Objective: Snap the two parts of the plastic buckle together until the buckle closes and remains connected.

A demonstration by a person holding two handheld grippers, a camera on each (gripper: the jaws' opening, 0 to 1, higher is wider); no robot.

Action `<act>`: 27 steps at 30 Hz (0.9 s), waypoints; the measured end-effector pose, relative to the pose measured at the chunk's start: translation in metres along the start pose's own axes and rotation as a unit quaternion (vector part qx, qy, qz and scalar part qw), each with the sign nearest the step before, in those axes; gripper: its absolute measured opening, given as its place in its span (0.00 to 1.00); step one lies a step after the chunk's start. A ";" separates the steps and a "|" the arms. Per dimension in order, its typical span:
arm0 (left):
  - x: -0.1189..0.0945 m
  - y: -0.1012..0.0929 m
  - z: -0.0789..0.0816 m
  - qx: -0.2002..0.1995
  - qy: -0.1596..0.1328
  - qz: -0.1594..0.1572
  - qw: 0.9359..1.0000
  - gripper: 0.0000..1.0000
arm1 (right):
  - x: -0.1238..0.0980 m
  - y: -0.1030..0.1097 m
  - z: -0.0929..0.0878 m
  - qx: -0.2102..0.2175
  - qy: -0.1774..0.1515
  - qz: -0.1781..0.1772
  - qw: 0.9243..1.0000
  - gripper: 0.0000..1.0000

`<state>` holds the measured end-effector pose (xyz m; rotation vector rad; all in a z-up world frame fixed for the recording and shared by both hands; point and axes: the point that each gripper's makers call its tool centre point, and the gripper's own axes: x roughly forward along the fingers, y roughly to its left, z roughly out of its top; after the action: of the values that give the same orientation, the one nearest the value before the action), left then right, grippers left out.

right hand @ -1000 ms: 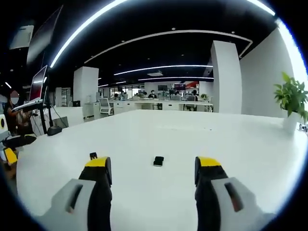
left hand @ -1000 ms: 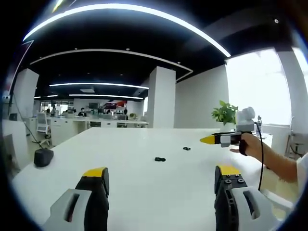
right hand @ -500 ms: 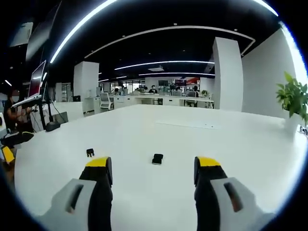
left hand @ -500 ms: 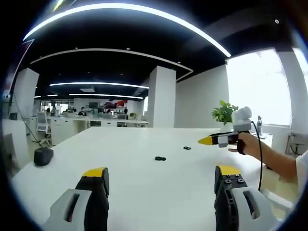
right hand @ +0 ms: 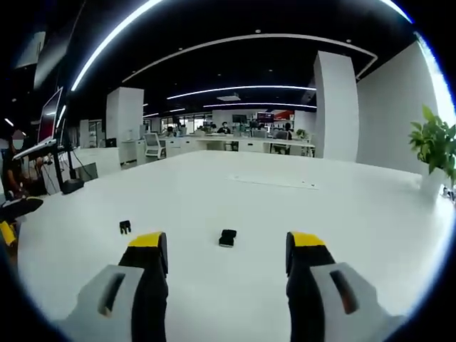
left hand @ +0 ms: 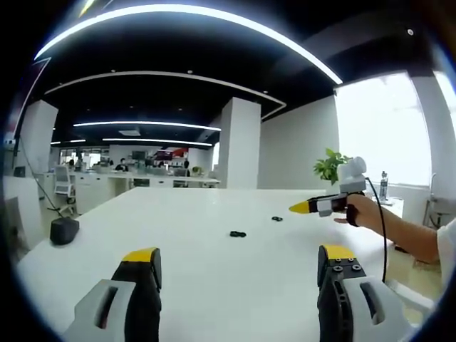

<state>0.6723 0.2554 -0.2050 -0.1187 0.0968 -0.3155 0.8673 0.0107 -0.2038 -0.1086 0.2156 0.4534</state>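
Buckle halves lie apart on the white table (right hand: pixel 342 214): in the right gripper view one black buckle part (right hand: pixel 227 238) sits just ahead of the right gripper (right hand: pixel 226 256), roughly centred between its yellow-tipped jaws, which stand wide with nothing between them; the other, smaller black buckle part (right hand: pixel 125 227) lies off to the left of the left-hand jaw, well apart from the first. In the left gripper view the two pieces show as small dark shapes further out on the tabletop, one (left hand: pixel 237 234) near the middle and one (left hand: pixel 276 219) beyond it to the right, both far ahead of the left gripper (left hand: pixel 239 263), whose jaws are also spread wide and hold nothing. The right gripper (left hand: pixel 296 208), held by a person's hand (left hand: pixel 360 211), comes in from the right above the table, near the farther piece. Bare tabletop surrounds both parts on all sides. A potted plant (right hand: pixel 433 146) stands at the table's right edge, and a dark object (left hand: pixel 64 231) rests near its left edge.
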 end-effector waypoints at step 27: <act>0.001 0.000 -0.003 0.000 0.005 -0.001 1.000 0.92 | 0.029 -0.007 -0.006 -0.003 0.029 -0.008 1.000 0.64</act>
<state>0.6733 0.2546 -0.2077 -0.1180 0.1059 -0.3177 0.8944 0.0161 -0.2155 -0.1284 0.2698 0.4361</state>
